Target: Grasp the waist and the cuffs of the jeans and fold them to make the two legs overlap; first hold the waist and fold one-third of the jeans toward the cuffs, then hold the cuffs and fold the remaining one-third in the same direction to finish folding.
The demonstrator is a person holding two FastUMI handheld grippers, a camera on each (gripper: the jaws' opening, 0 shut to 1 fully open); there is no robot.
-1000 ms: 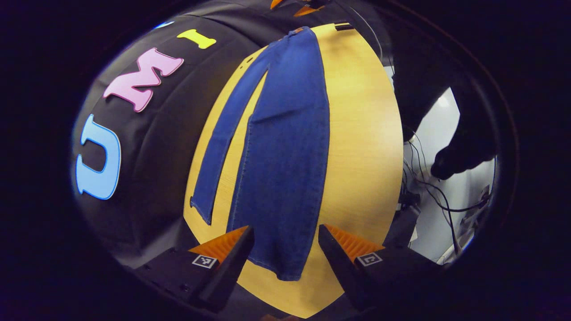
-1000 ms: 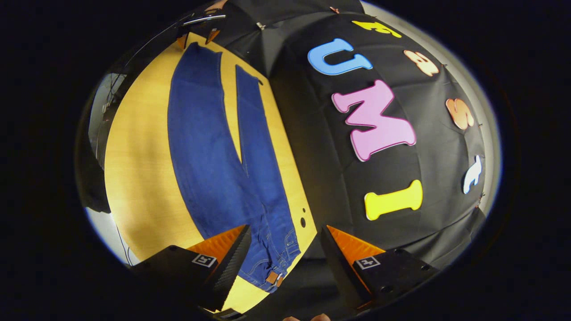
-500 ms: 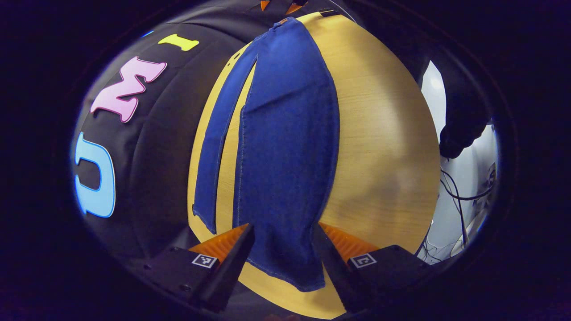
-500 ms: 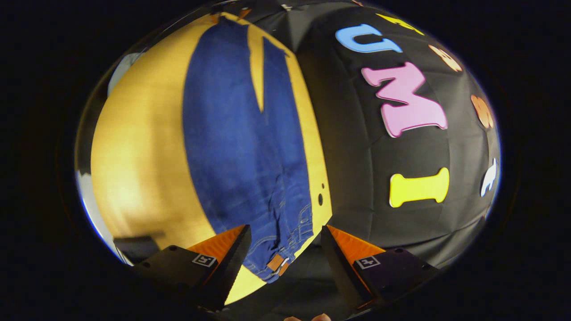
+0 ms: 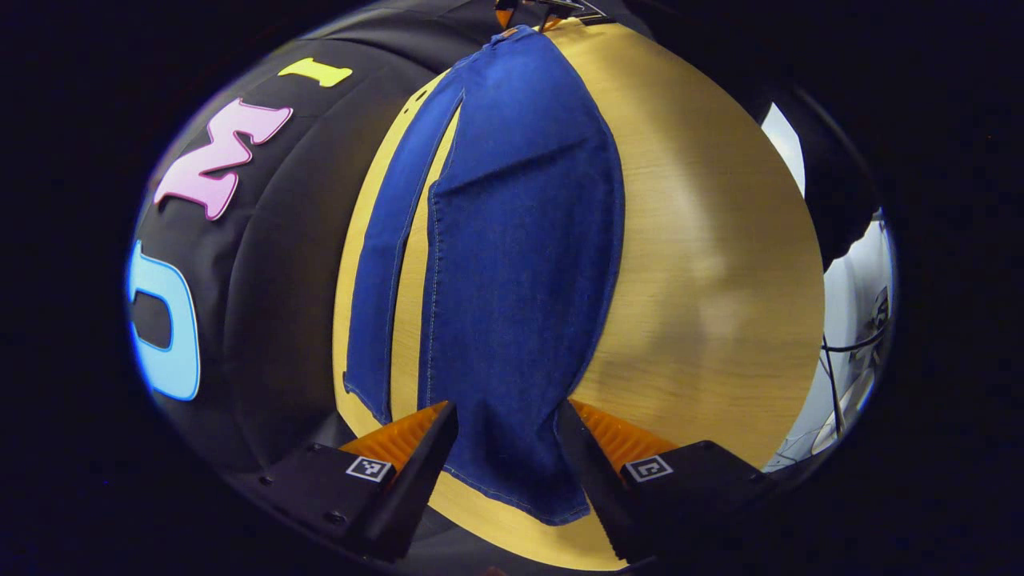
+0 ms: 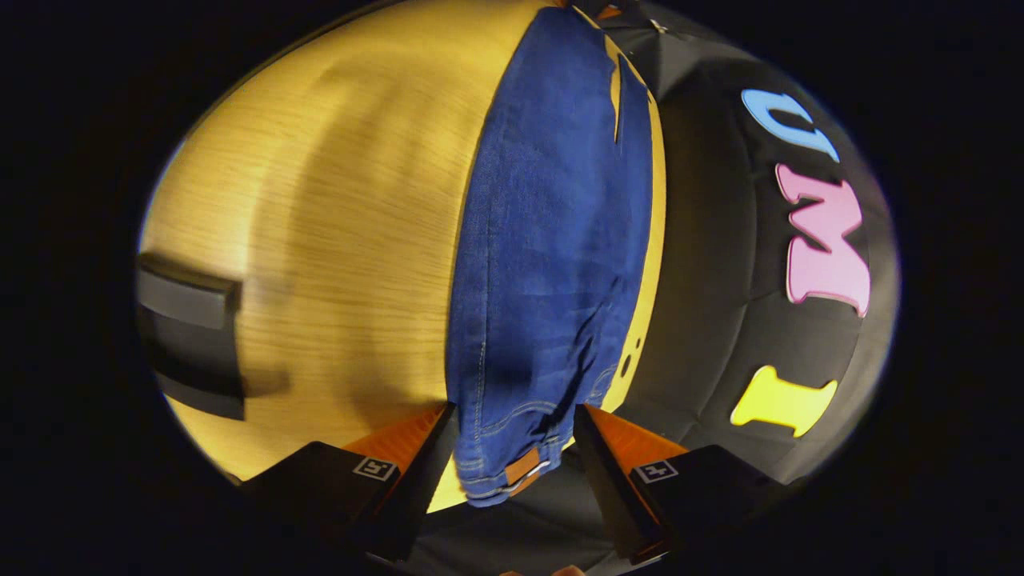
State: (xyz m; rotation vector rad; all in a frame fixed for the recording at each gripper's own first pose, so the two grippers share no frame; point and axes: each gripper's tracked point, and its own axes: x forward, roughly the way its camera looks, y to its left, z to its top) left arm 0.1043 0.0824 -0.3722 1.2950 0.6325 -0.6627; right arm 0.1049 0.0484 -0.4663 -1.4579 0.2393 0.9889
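- Denim jeans lie flat along the table, legs split, thinner leg at 10 o'clock.
- Left gripper: jaws apart, straddling the near cuff.
- Right gripper: jaws apart around the waist.
- Cloth looks heavy, limp; pinch stitched hems.

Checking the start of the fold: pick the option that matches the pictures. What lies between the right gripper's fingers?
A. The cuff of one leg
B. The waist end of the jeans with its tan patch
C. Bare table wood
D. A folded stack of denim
B: in the right gripper view the right gripper stands open around the waist end of the jeans, whose tan patch shows there.
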